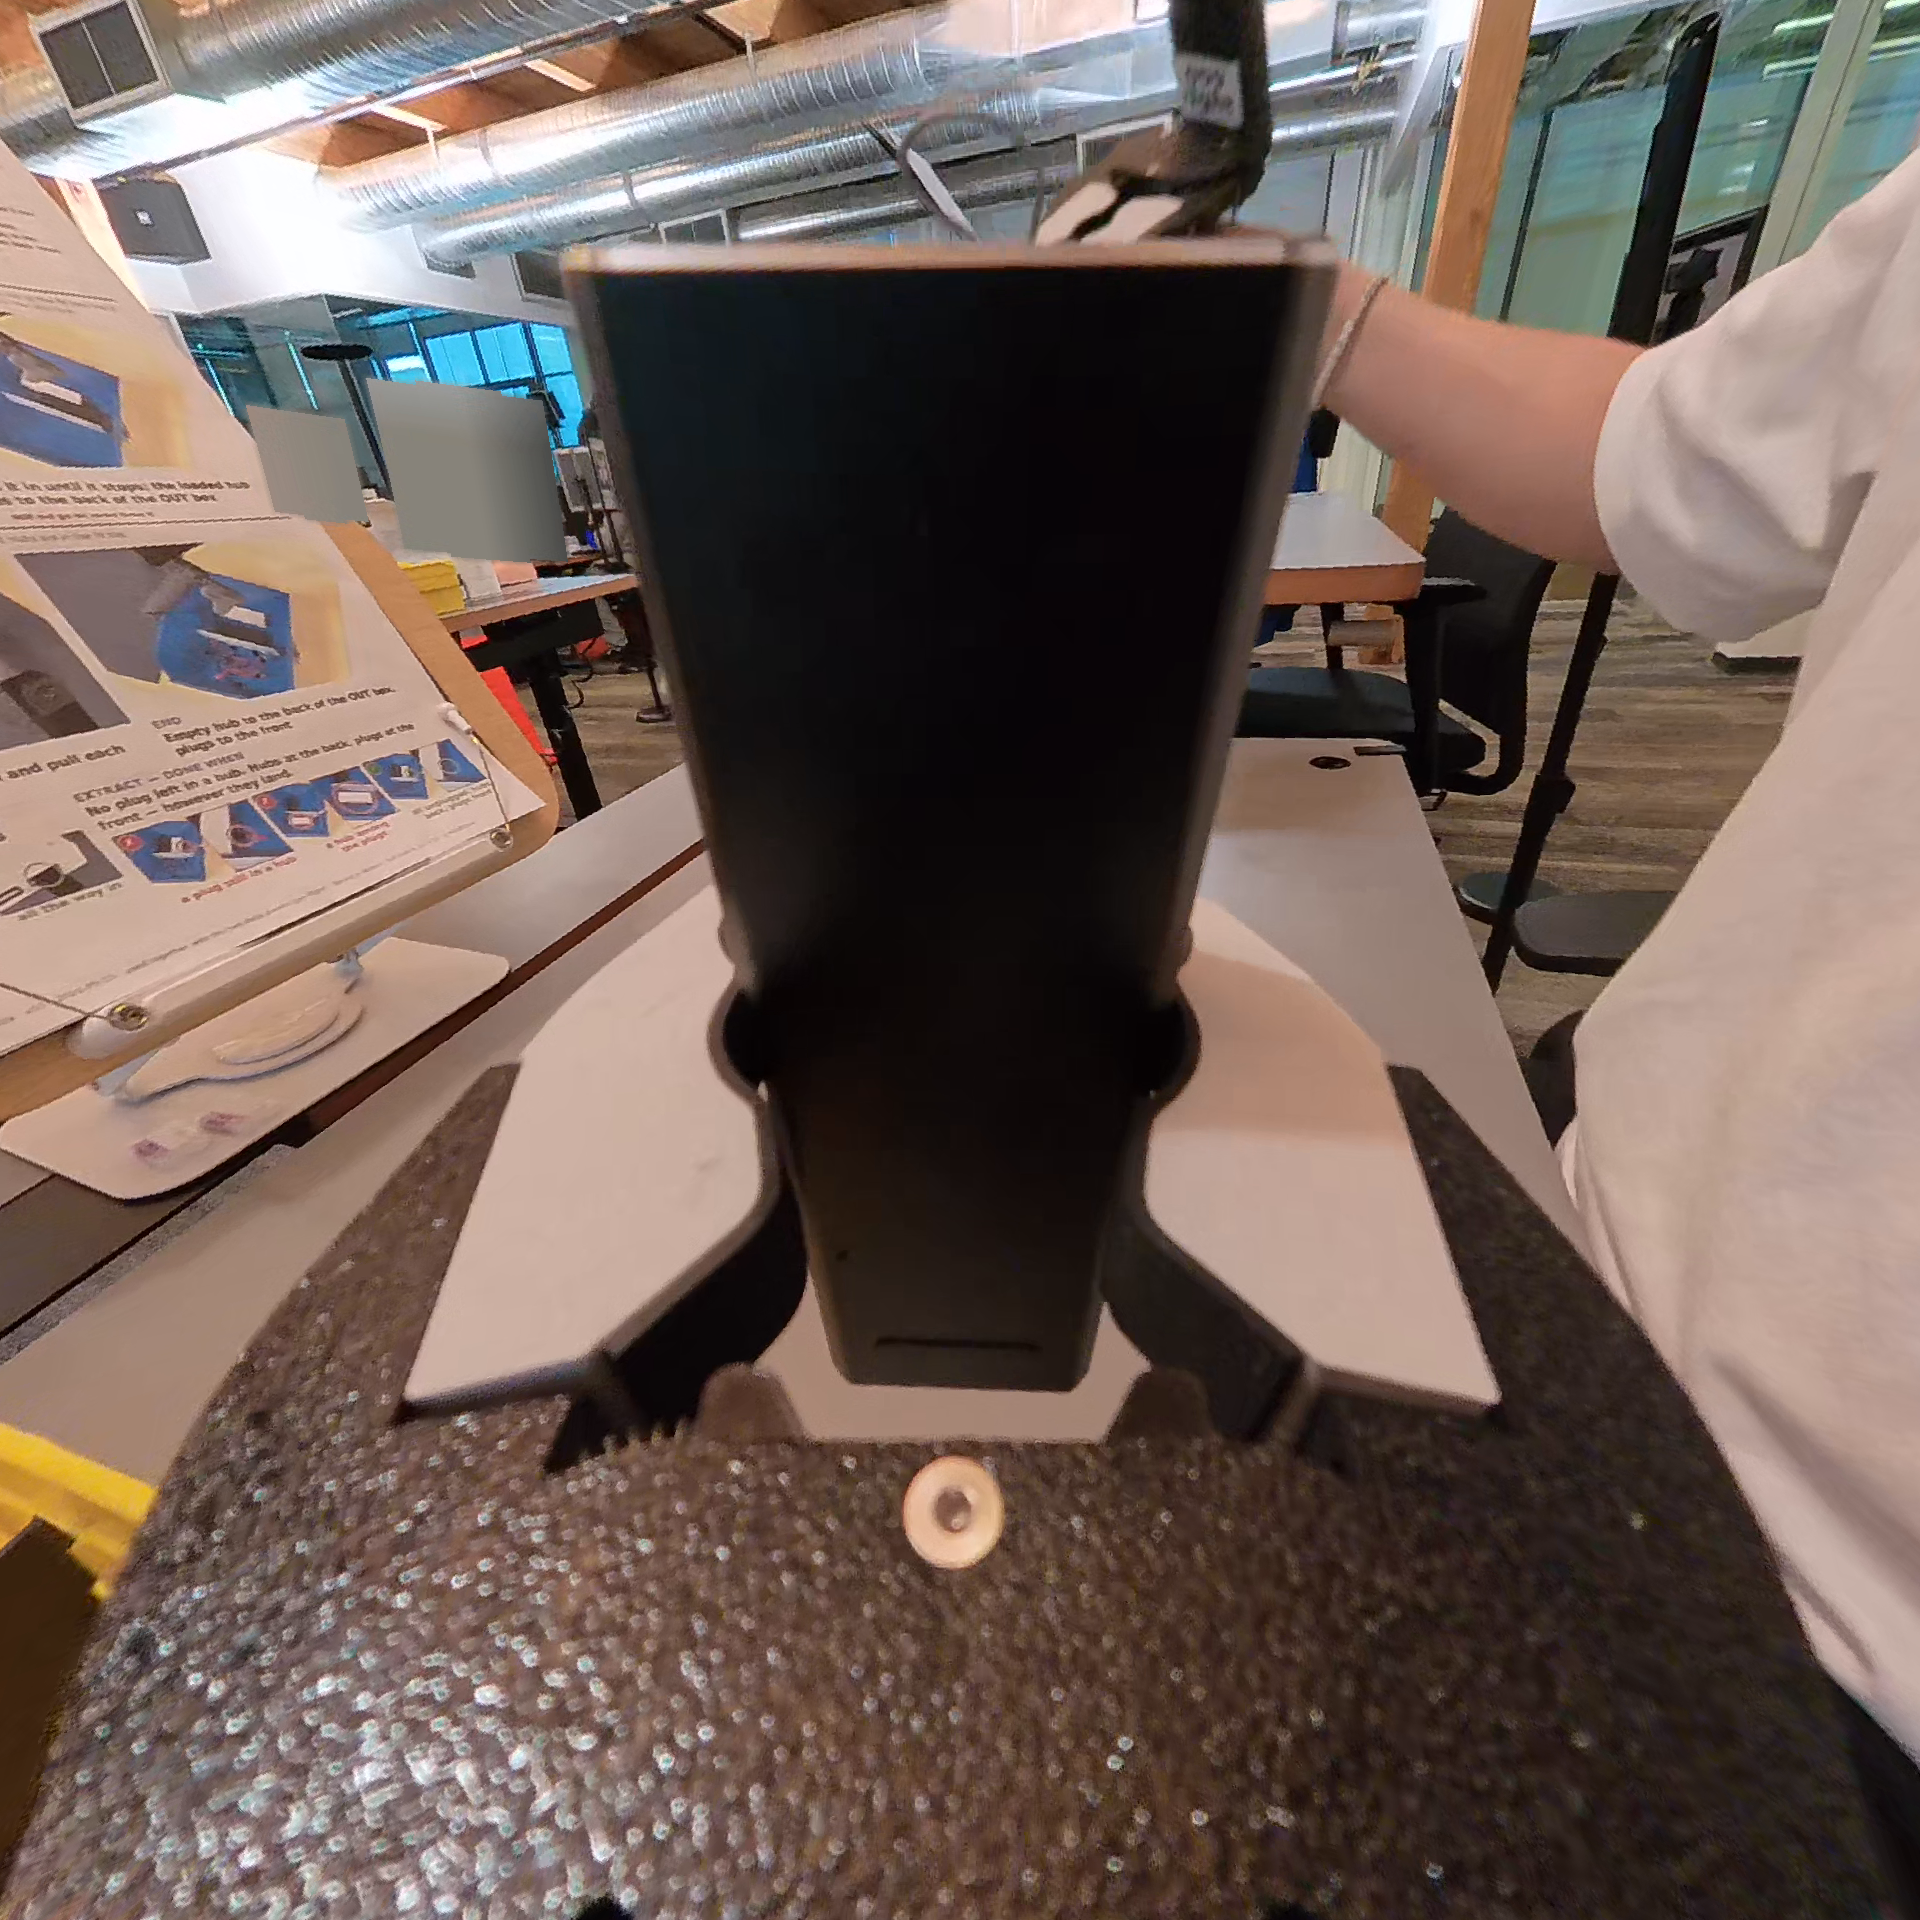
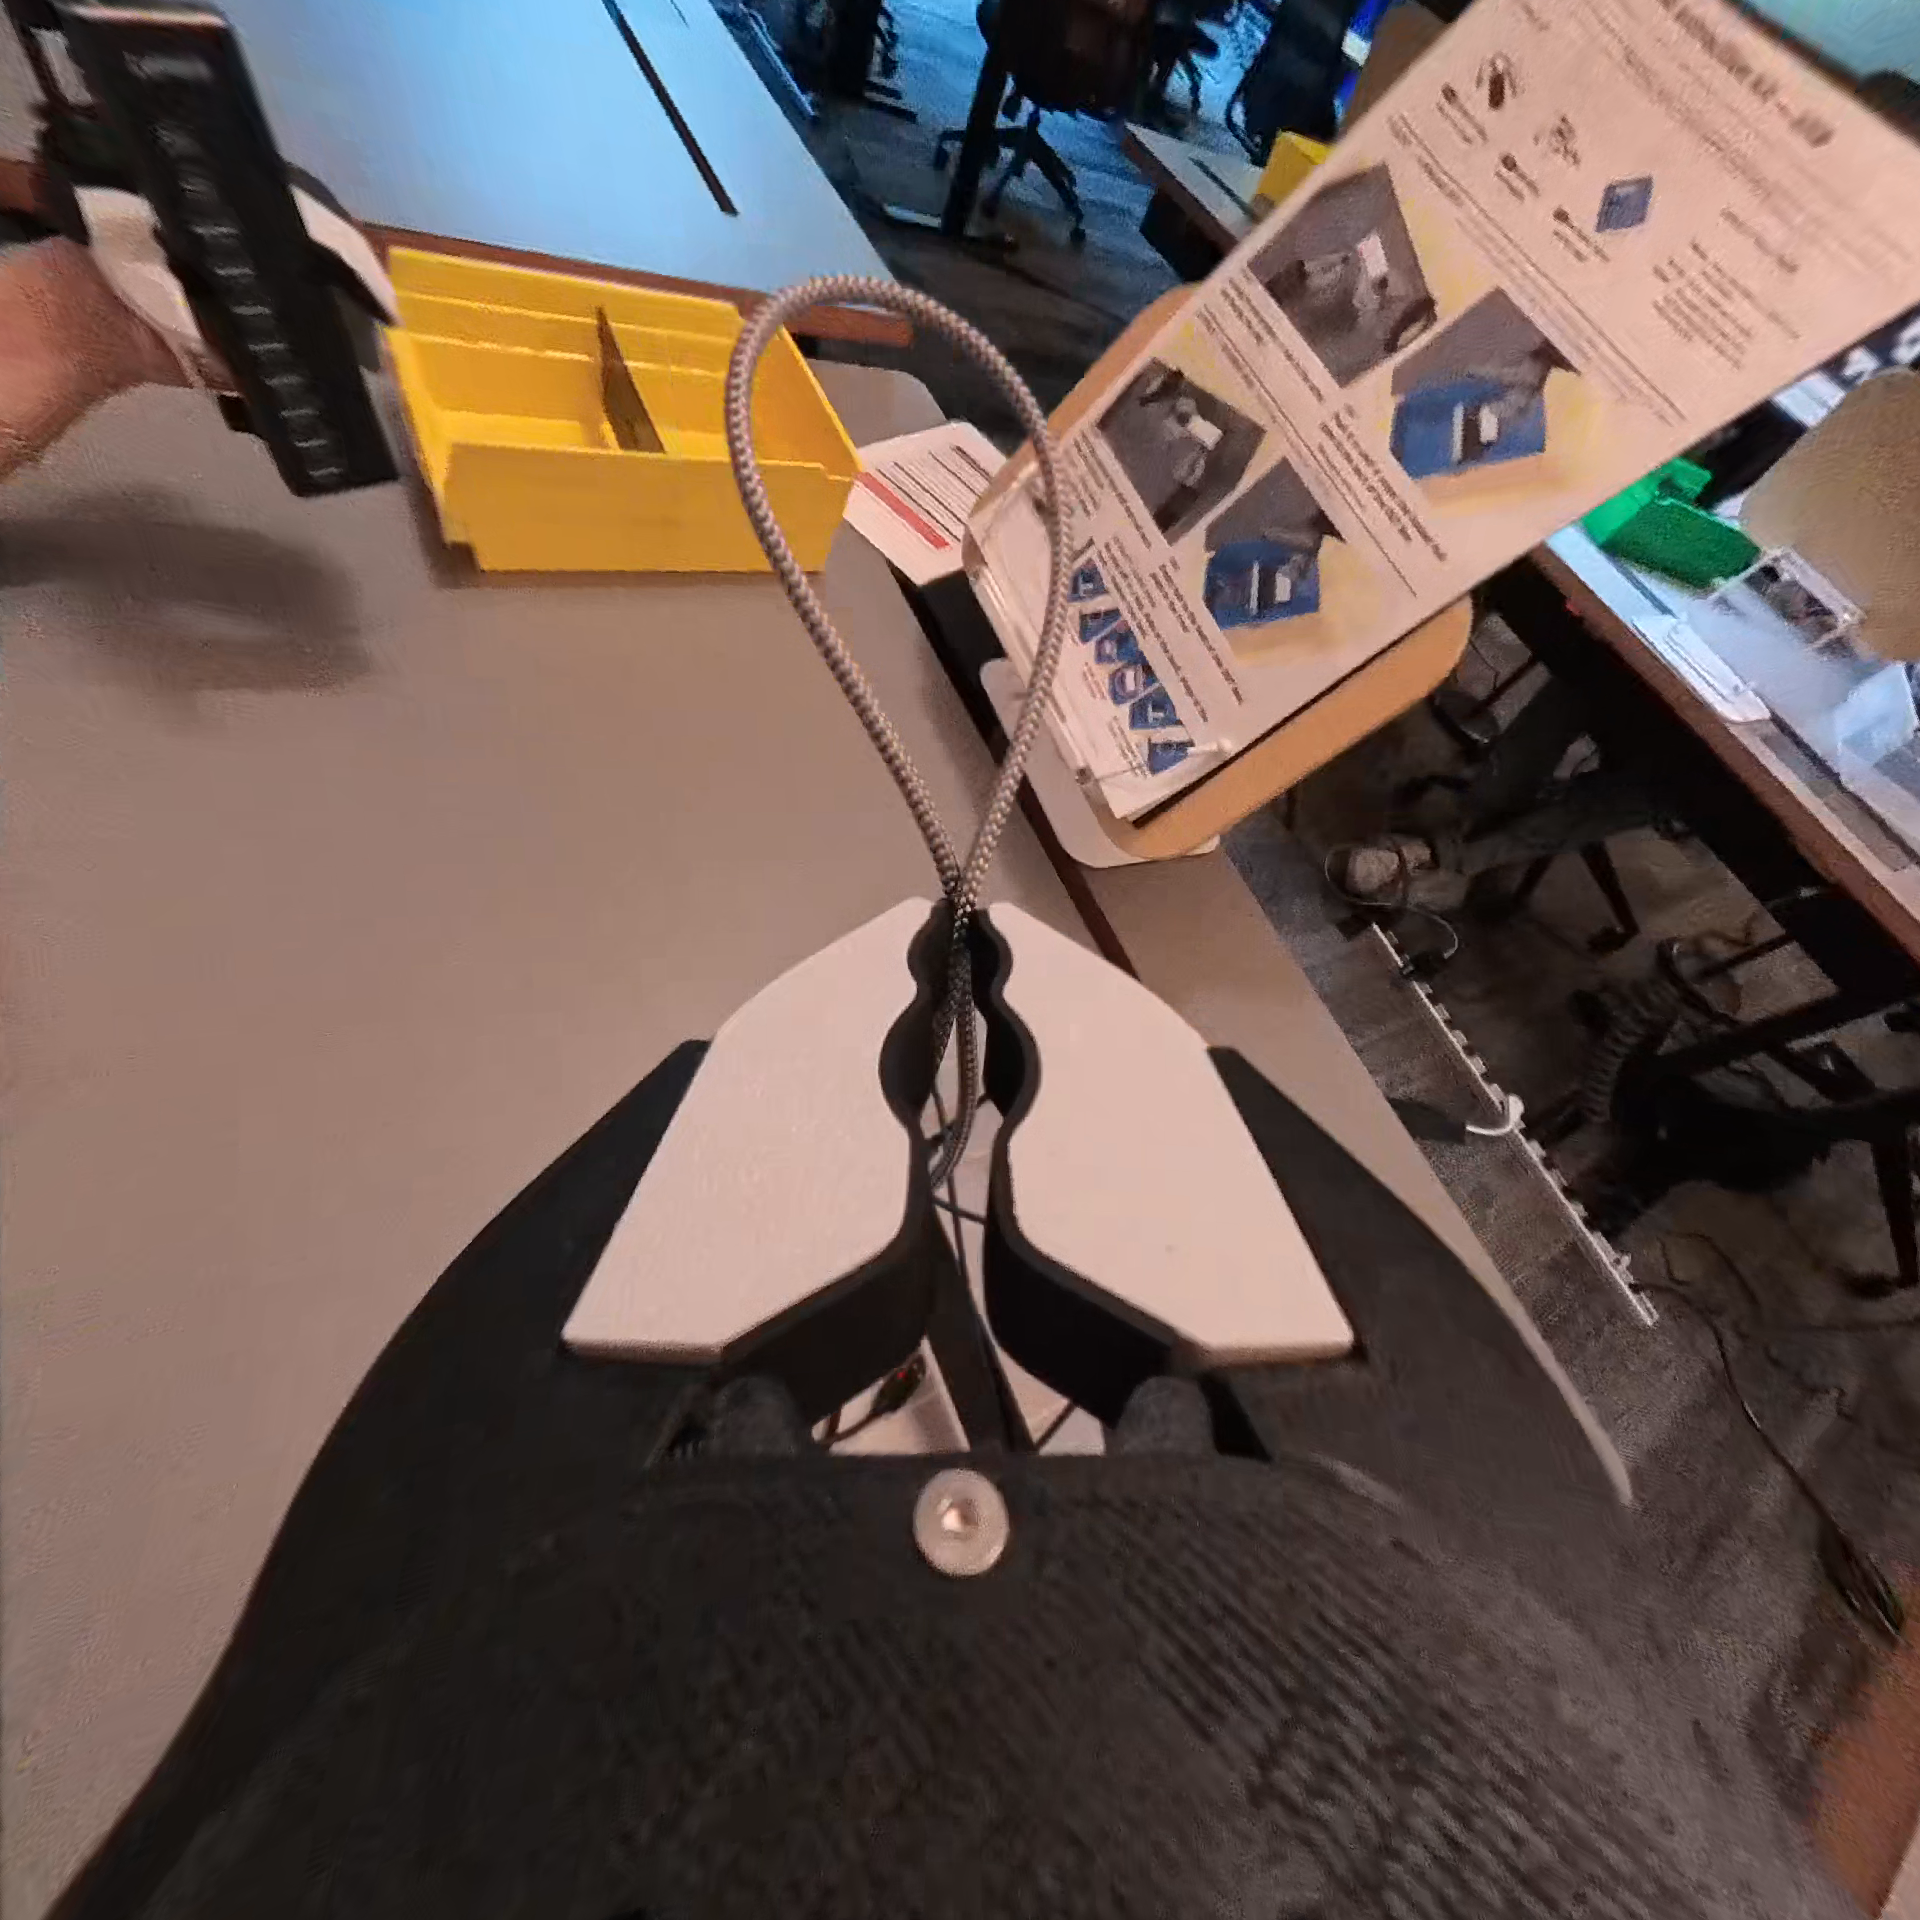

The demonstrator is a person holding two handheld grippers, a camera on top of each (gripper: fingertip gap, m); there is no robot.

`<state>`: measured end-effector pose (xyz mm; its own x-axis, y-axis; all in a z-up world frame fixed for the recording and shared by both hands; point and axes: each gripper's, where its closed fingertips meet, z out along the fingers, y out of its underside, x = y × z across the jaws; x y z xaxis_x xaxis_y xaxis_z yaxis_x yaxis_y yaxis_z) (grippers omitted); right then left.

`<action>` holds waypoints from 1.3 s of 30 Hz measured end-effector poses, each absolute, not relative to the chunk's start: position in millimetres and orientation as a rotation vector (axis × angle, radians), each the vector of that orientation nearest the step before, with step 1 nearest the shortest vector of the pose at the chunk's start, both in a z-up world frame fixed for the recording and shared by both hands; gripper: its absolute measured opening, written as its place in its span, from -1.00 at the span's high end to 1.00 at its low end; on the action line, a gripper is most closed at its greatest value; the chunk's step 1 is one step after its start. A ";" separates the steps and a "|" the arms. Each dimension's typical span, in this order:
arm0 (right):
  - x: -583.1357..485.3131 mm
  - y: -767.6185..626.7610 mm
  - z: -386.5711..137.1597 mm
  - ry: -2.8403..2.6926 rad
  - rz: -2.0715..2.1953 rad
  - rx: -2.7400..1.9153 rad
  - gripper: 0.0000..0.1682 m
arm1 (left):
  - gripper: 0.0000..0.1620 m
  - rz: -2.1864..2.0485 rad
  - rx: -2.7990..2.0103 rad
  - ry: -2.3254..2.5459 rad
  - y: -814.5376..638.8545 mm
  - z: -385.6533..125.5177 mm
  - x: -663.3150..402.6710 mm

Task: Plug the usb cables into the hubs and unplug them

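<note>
In the left wrist view my left gripper (image 1: 956,1023) is shut on a long black USB hub (image 1: 935,644), which stands up along the fingers and fills the middle of the view. The same hub (image 2: 234,281), with a row of ports down one face, shows at the top left of the right wrist view, held above the grey table (image 2: 416,831). My right gripper (image 2: 961,925) is shut on a grey braided USB cable (image 2: 821,499), whose loop arches up from the fingertips. The cable's plugs are hidden between and below the fingers. The right gripper's far end (image 1: 1143,208) shows above the hub.
A yellow divided bin (image 2: 623,457) sits on the table's far side. A tilted instruction sheet on a wooden stand (image 2: 1403,416) stands at the table's right edge, and at the left in the left wrist view (image 1: 208,675). A person's arm in a white sleeve (image 1: 1714,520) is at right. About 45 cm separates my left fingertips from my right.
</note>
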<state>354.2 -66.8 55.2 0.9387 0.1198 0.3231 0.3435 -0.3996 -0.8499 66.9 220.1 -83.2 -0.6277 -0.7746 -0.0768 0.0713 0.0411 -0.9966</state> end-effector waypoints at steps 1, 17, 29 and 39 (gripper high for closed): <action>359.4 -63.6 49.2 -0.322 -0.250 -1.981 0.96 | 0.13 -1.665 -0.715 1.668 219.3 -82.6 67.4; 405.7 -52.4 -34.8 -0.289 -0.483 -2.192 0.96 | 0.13 -1.684 -0.686 1.715 206.6 -87.8 70.6; 389.9 -99.0 -237.1 -0.373 -0.616 -2.745 0.95 | 0.13 -1.729 -0.696 1.724 203.1 -95.4 76.1; 384.0 -76.2 -110.9 0.141 -0.735 -2.361 -0.22 | 0.13 -1.742 -0.708 1.730 198.3 -100.1 81.5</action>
<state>384.0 -76.2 -110.9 0.8367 -0.2801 0.4707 0.0864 -0.7810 -0.6185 81.5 198.3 -100.1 -0.6920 -0.7214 -0.0286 0.0335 0.0075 -0.9994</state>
